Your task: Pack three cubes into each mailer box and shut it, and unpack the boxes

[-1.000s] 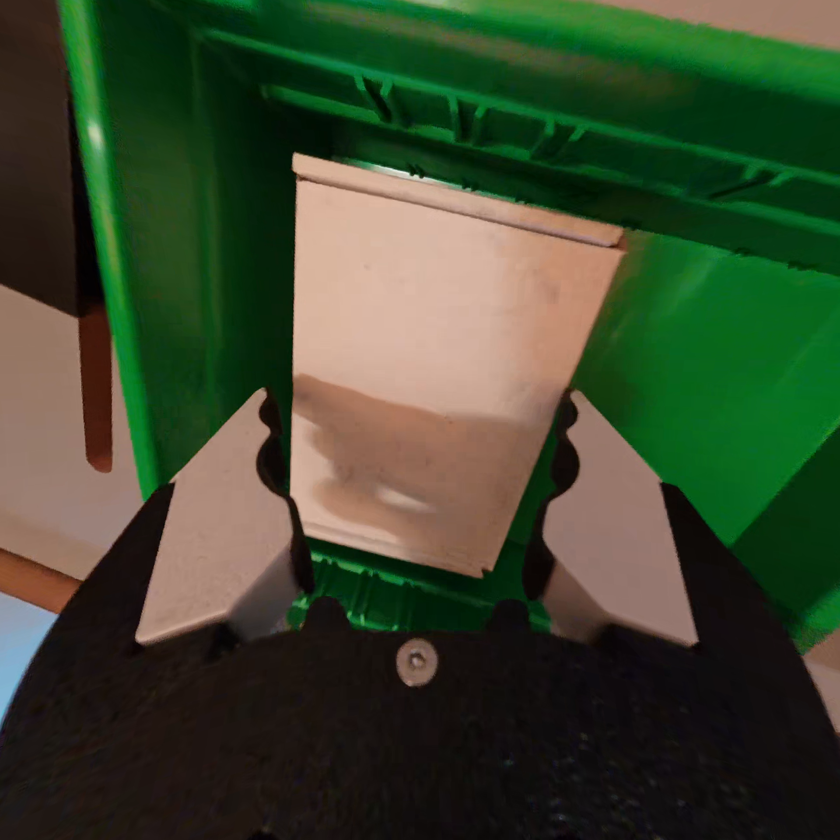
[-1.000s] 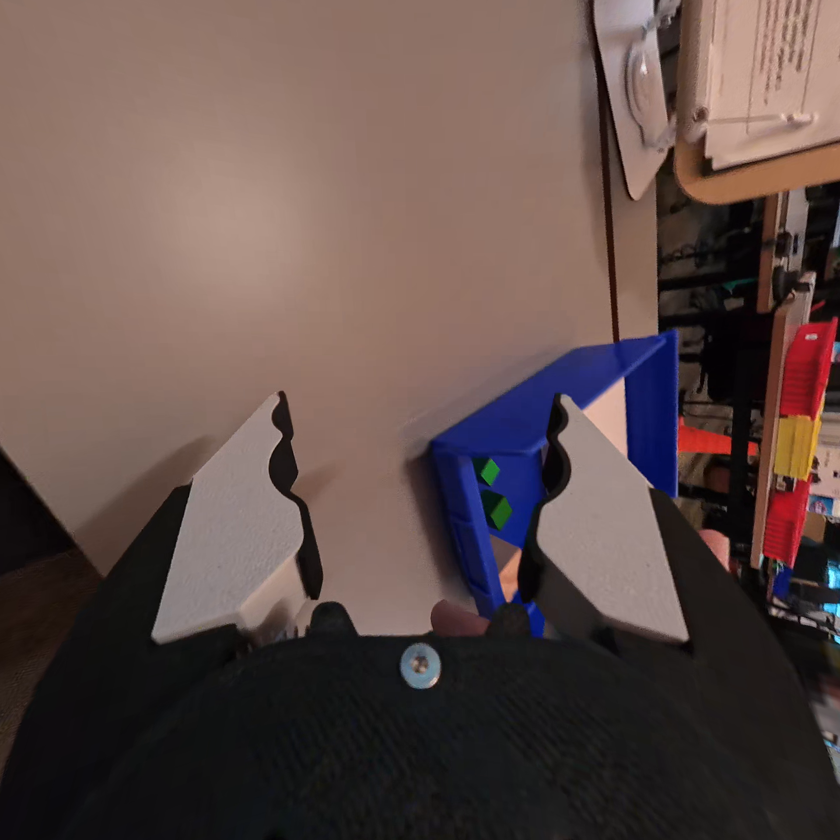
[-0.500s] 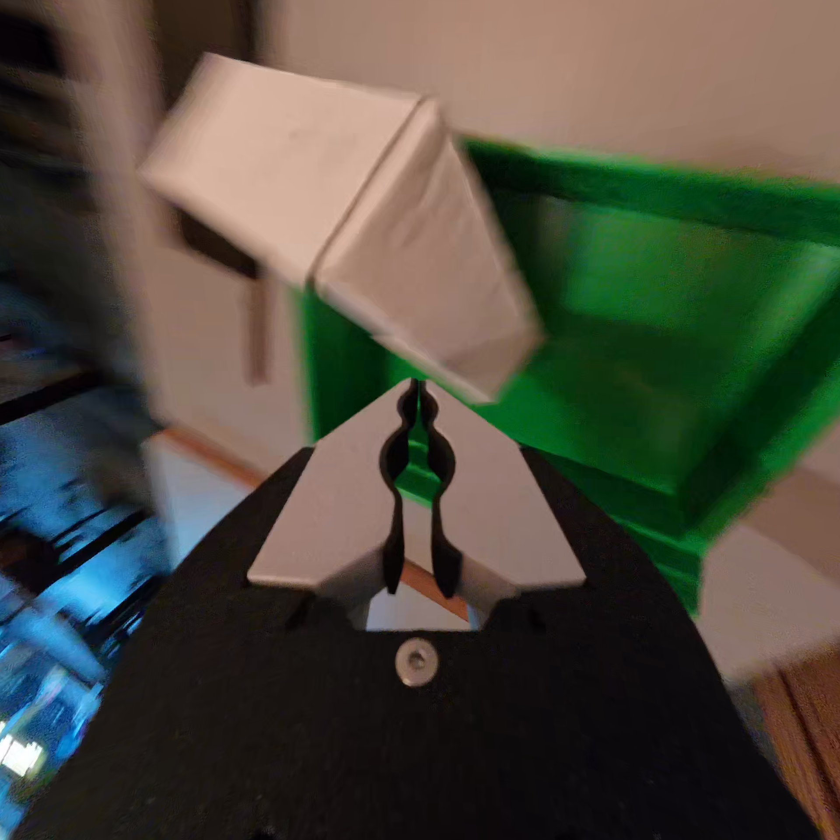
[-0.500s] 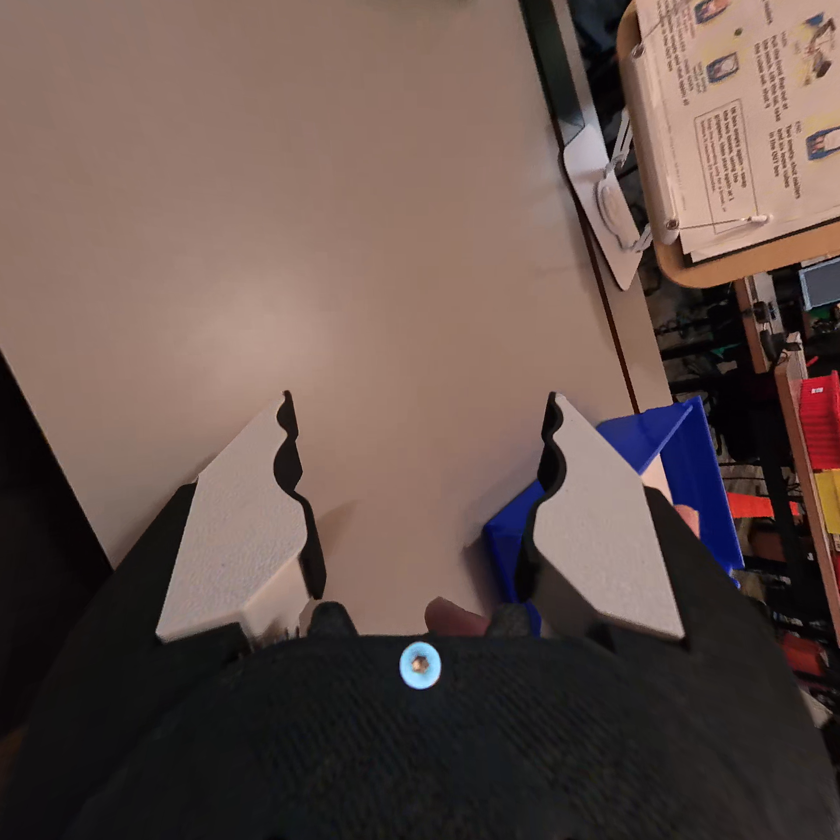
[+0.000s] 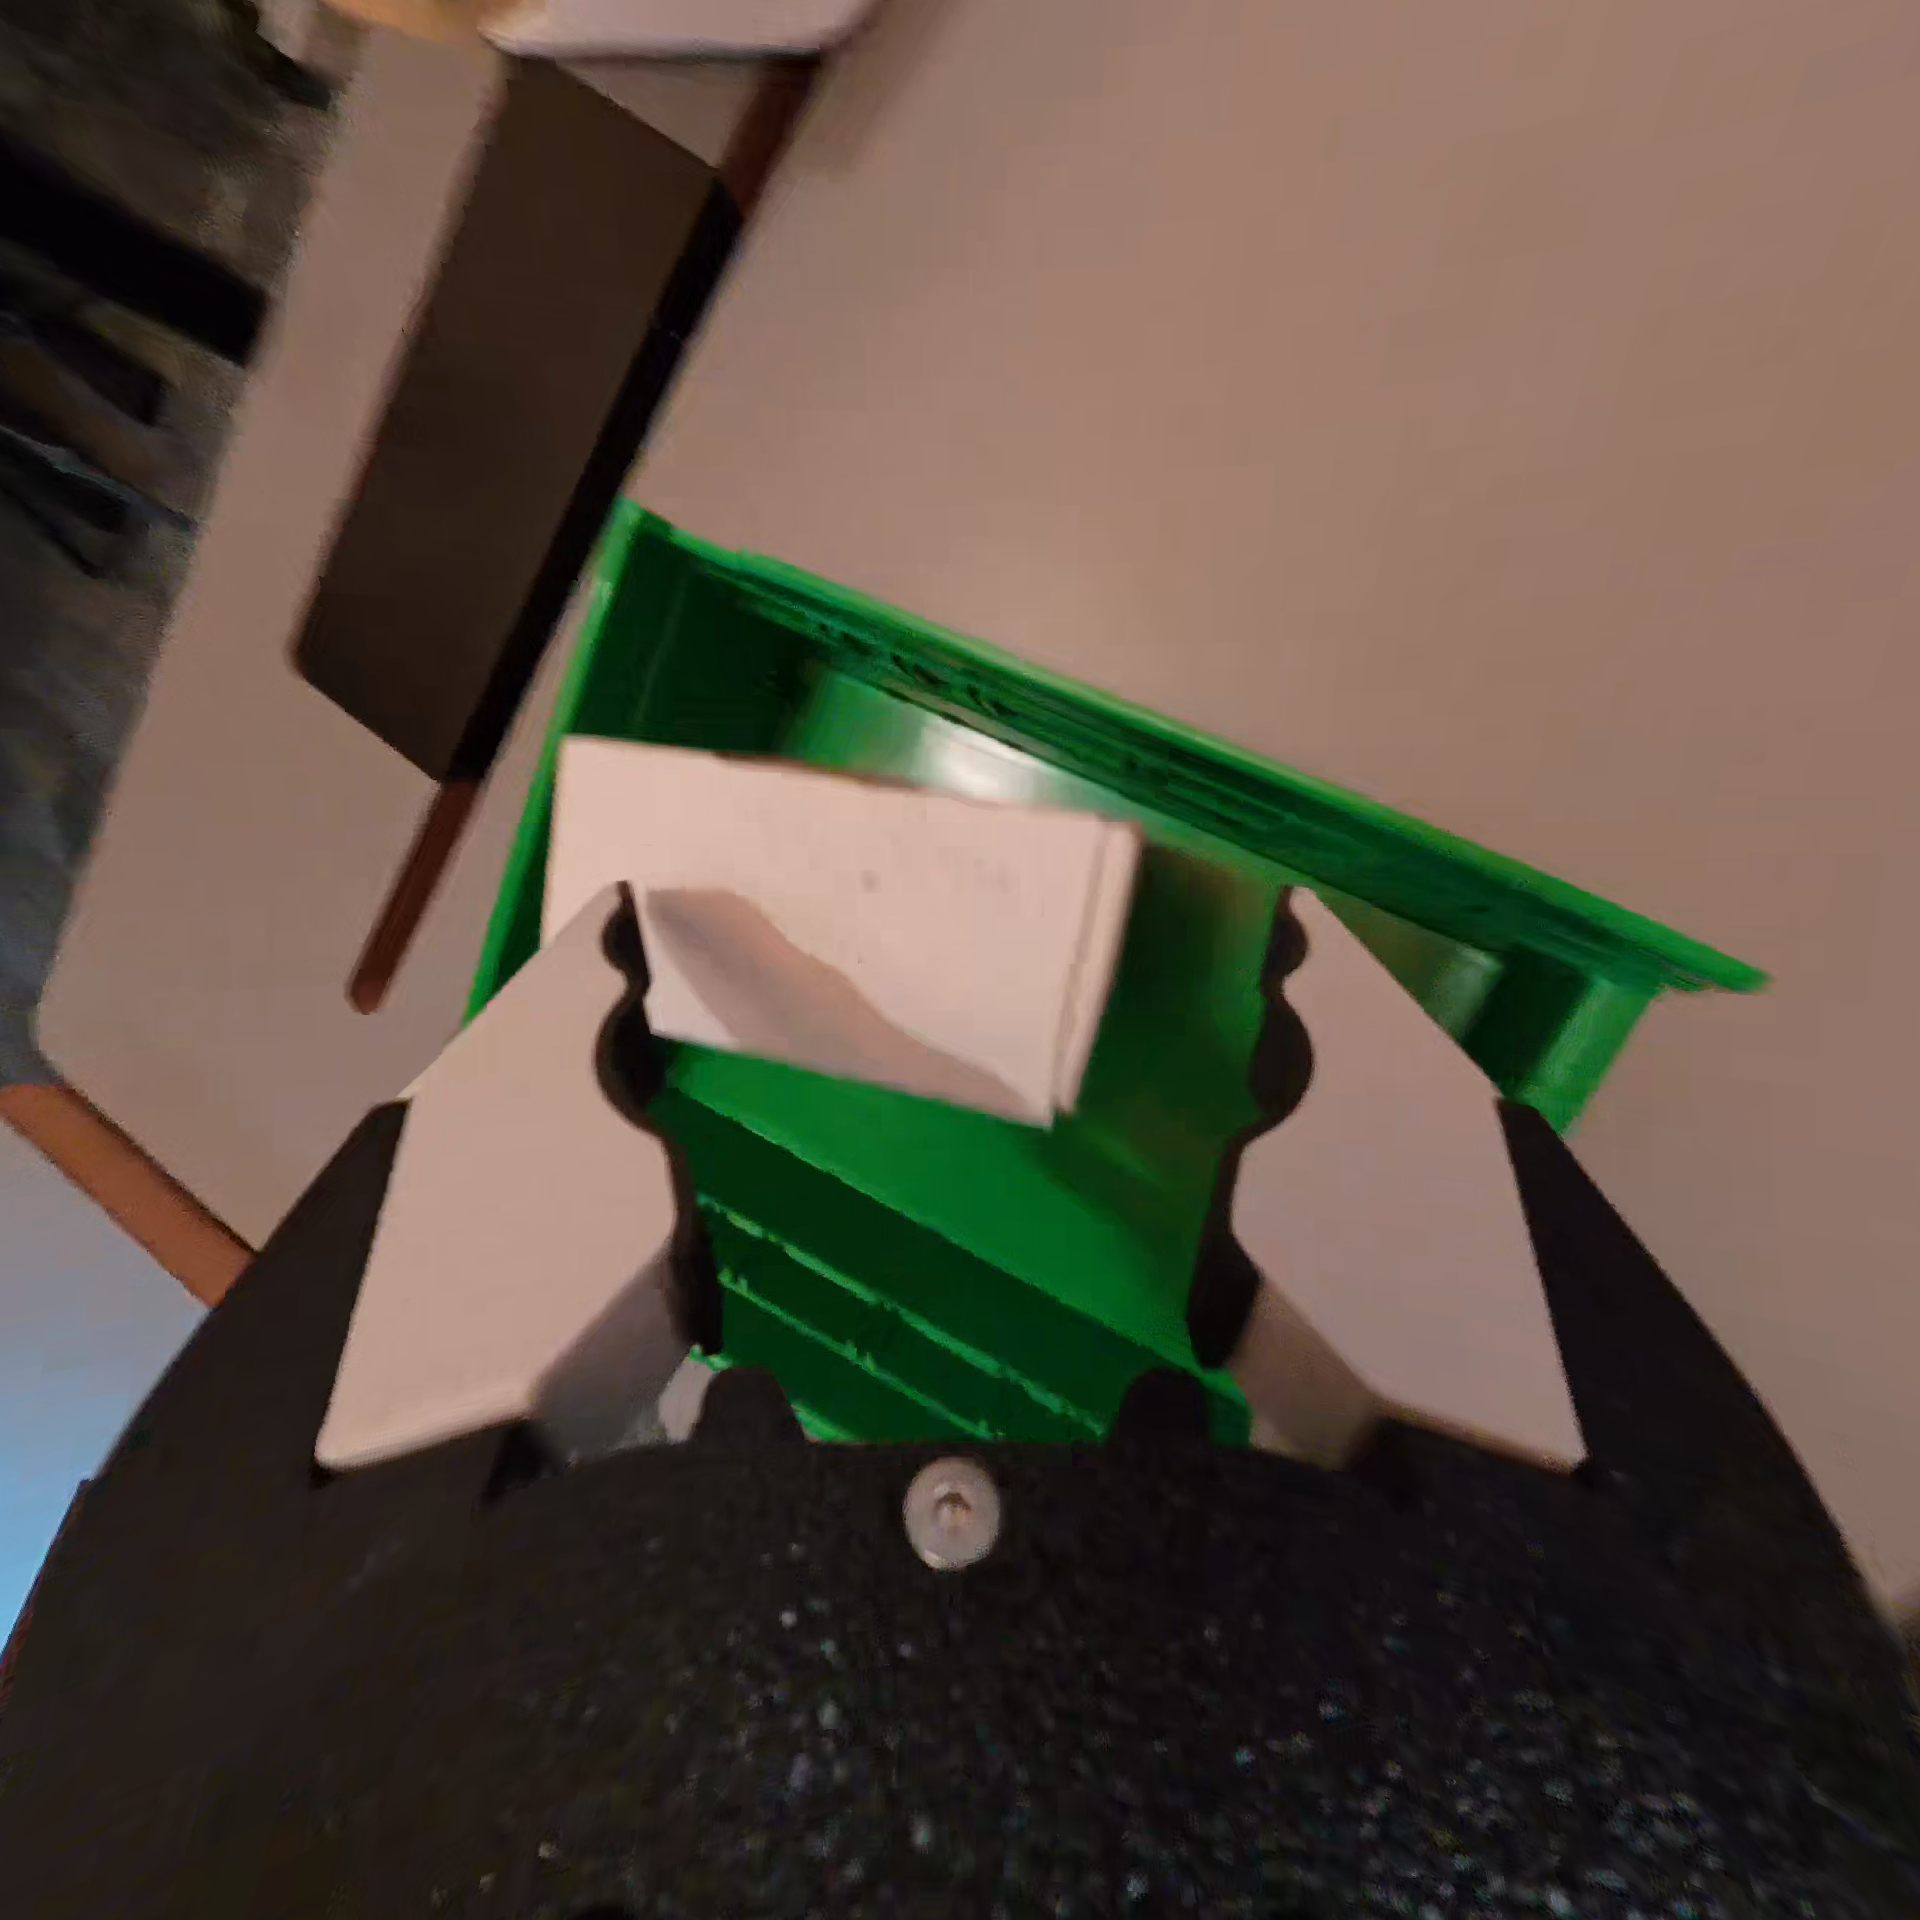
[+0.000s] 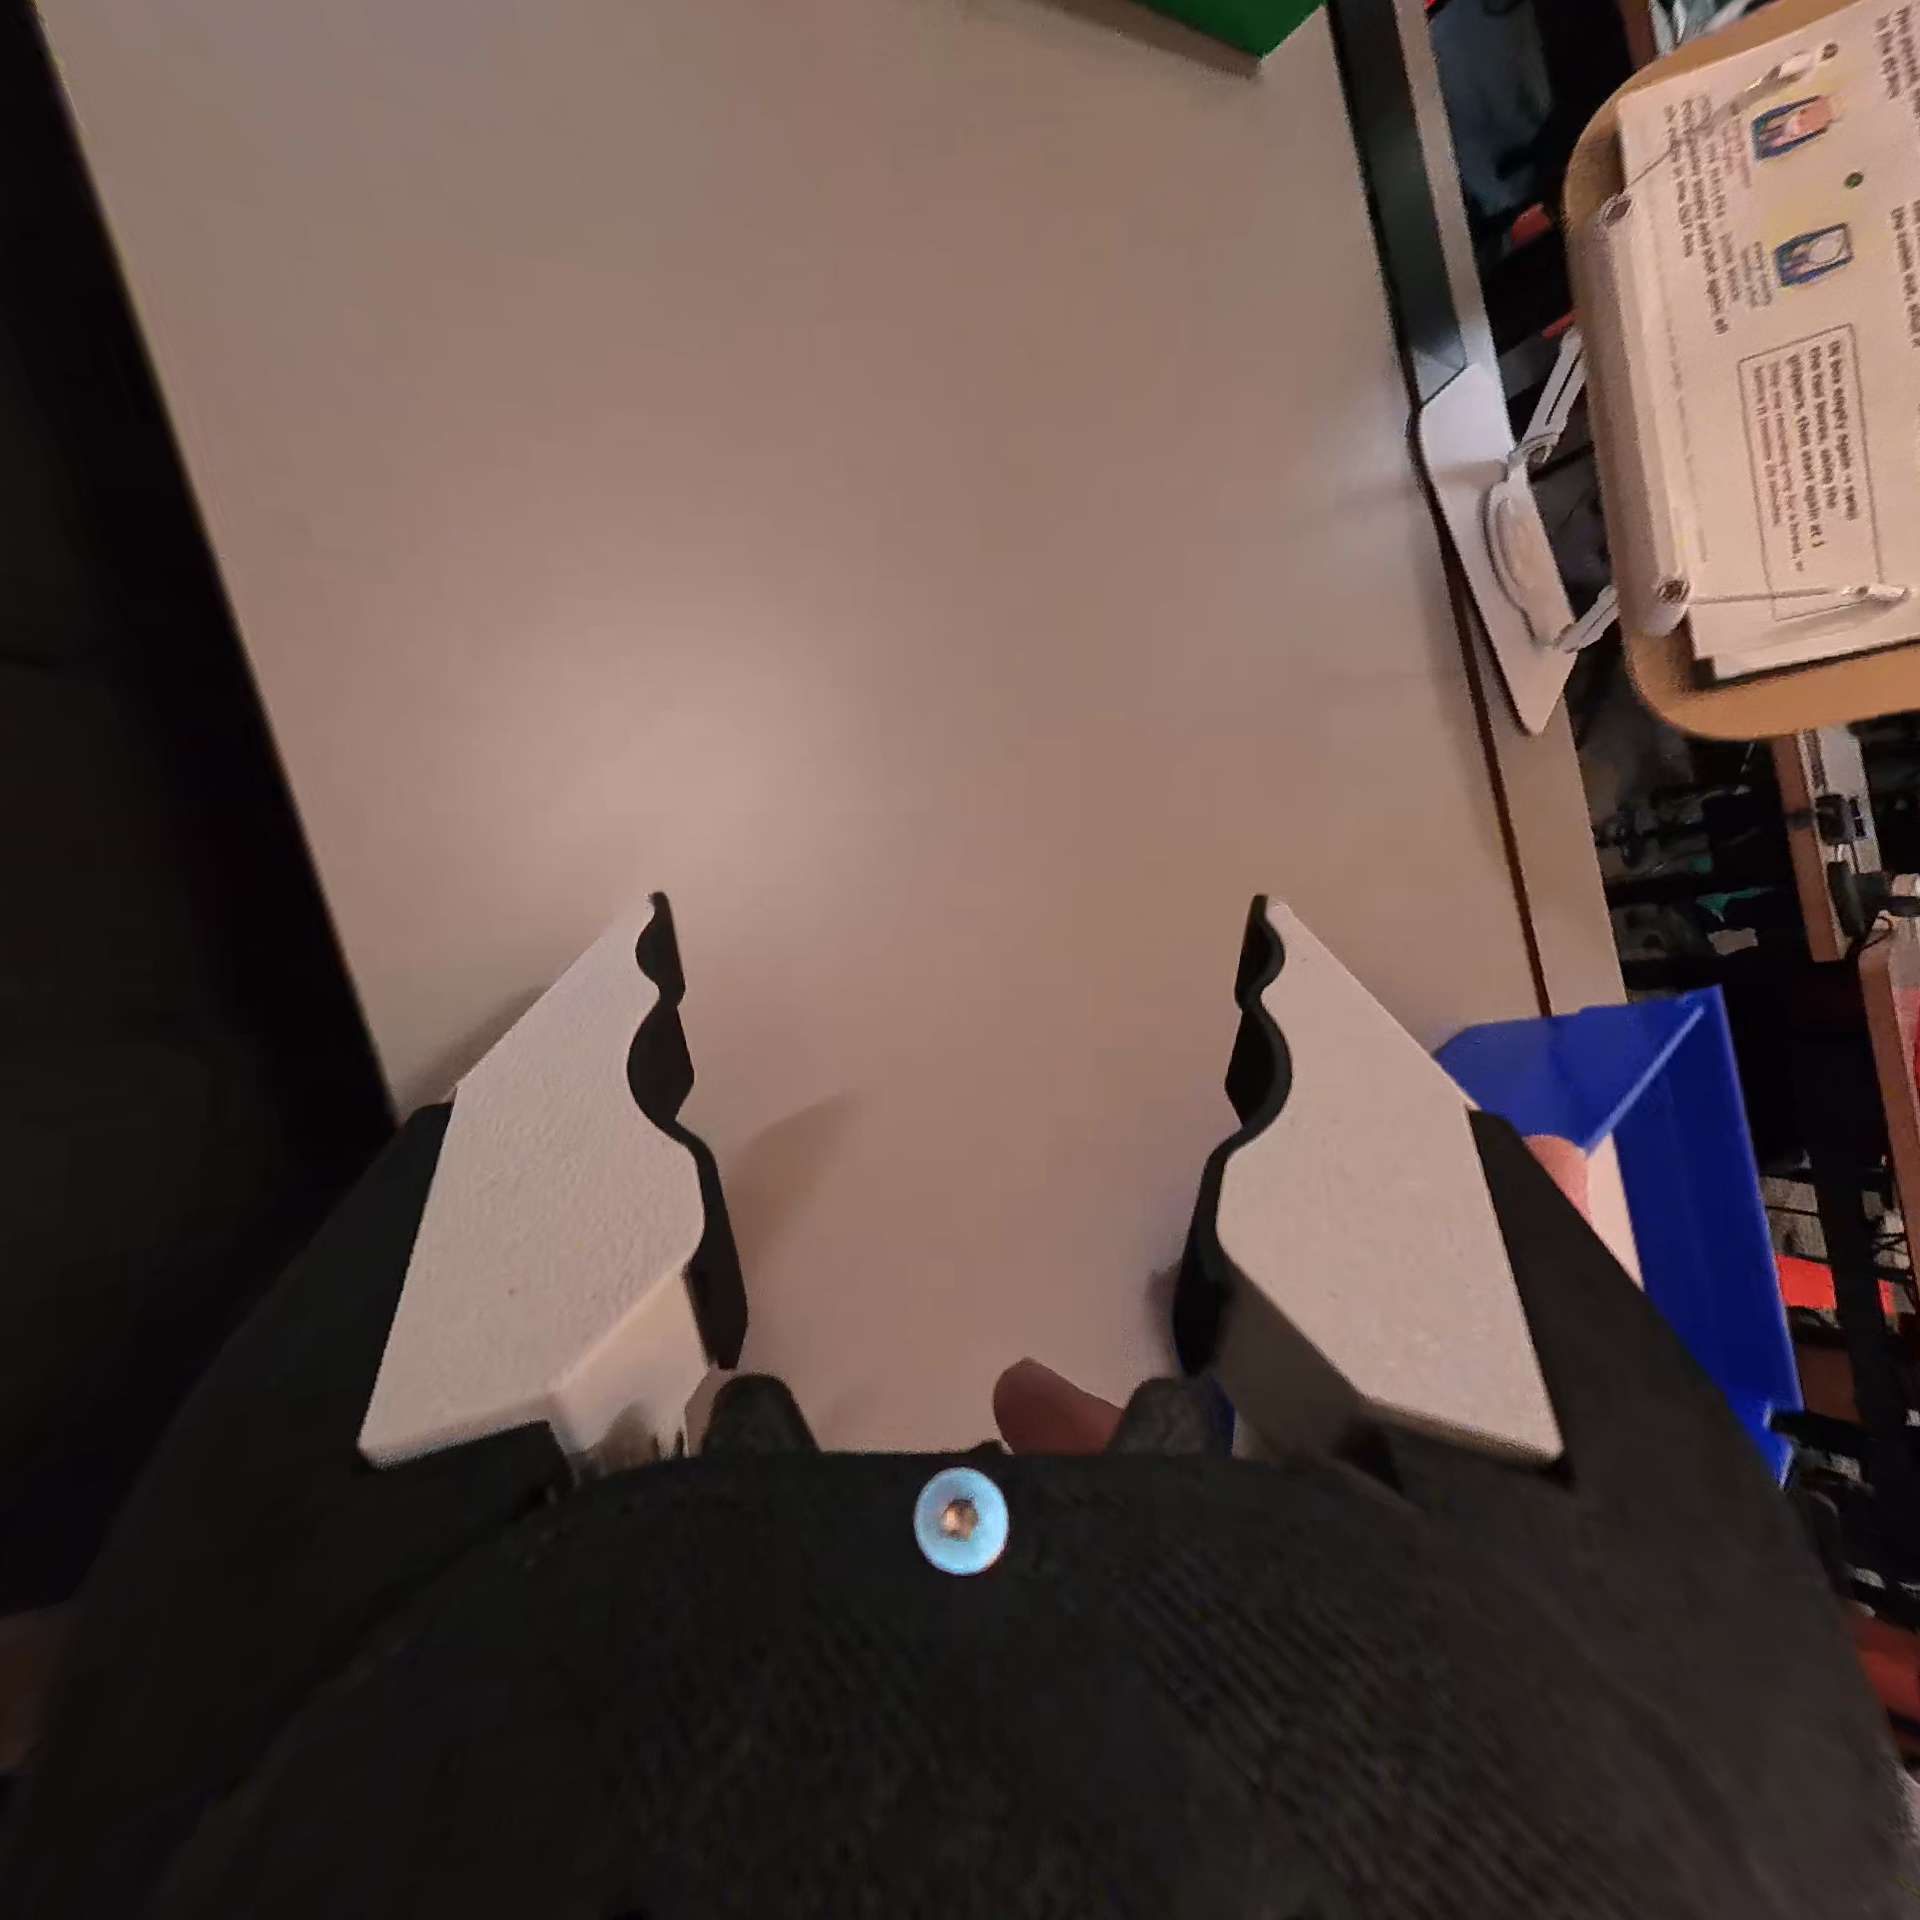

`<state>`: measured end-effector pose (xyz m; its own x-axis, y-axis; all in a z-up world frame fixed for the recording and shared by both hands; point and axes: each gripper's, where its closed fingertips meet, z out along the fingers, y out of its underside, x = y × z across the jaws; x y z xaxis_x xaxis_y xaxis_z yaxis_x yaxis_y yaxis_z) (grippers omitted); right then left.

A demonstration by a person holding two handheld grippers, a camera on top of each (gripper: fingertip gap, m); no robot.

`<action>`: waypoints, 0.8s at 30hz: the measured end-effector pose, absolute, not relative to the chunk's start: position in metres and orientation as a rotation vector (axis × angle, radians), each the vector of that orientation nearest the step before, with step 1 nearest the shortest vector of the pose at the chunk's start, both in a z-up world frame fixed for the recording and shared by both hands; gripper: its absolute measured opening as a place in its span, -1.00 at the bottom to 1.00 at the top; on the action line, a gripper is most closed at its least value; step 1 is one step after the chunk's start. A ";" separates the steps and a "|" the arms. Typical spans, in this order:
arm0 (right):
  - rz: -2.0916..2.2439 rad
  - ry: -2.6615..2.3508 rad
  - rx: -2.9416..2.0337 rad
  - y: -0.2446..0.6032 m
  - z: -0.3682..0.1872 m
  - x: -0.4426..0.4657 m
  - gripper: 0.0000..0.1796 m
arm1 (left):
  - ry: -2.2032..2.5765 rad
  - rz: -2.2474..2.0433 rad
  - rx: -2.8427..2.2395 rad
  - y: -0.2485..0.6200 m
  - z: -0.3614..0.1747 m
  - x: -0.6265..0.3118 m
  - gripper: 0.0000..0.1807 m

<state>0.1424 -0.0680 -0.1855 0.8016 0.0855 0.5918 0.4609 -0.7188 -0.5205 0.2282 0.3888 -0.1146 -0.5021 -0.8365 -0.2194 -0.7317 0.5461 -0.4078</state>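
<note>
Reopened left gripper (image 5: pixel 951 904) over green bin (image 5: pixel 1195 831) w/ mailer box (image 5: pixel 862 925); right gripper (image 6: pixel 956 914) wide, empty, over beige table (image 6: pixel 831 468).

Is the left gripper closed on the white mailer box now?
No, the left gripper is open, and the white mailer box lies in the green bin.

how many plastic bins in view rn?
2. A green bin ahead of the open left gripper, white mailer box inside; a blue bin beside the right gripper. More may sit out of frame.
</note>
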 end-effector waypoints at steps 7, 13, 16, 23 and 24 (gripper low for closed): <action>-0.702 -0.244 -2.346 -0.105 -0.203 0.148 0.18 | 1.940 -0.864 -1.255 0.398 -0.106 0.243 0.34; -0.669 -0.211 -2.354 -0.108 -0.218 0.148 0.19 | 1.593 -1.178 -1.336 0.406 -0.093 0.246 0.37; -0.664 -0.189 -2.356 -0.105 -0.219 0.151 0.19 | 1.452 -1.238 -1.208 0.409 -0.075 0.244 0.39; -0.638 -0.189 -2.356 -0.109 -0.222 0.145 0.19 | 1.484 -1.279 -1.307 0.412 -0.127 0.251 0.45; -0.633 -0.182 -2.359 -0.110 -0.223 0.145 0.19 | 1.483 -1.283 -1.267 0.412 -0.131 0.252 0.45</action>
<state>0.1448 -0.1100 -0.2226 0.8721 -0.0386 0.4879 0.2915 -0.7597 -0.5812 0.2519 0.4123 -0.1306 -0.1938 -0.9800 0.0461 -0.1865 -0.0094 -0.9824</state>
